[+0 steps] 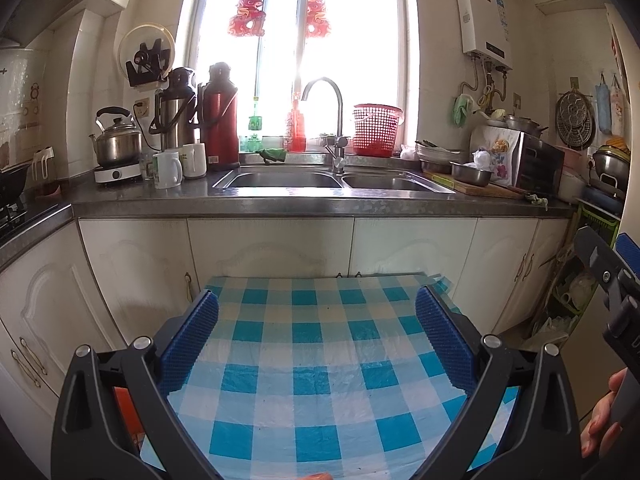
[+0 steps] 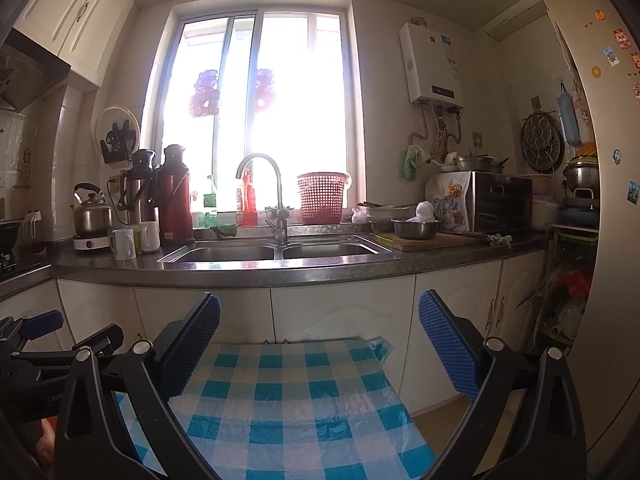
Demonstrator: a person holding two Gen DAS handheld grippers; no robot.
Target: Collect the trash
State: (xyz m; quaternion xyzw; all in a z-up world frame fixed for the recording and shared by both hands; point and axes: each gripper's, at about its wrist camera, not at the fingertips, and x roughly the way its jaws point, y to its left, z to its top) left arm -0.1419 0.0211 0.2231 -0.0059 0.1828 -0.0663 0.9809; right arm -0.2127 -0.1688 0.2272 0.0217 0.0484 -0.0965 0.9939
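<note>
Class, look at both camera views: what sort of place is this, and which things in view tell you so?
Most likely a home kitchen. A double sink with a curved tap sits in a counter under a window, a kettle stands on a small hotplate, and a water heater hangs on the wall.

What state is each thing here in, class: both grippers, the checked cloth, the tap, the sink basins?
Left gripper: open, holding nothing.
Right gripper: open, holding nothing.
Checked cloth: spread flat over the table, nothing visible on it.
Tap: no water visibly running.
Sink basins: look empty.
</note>
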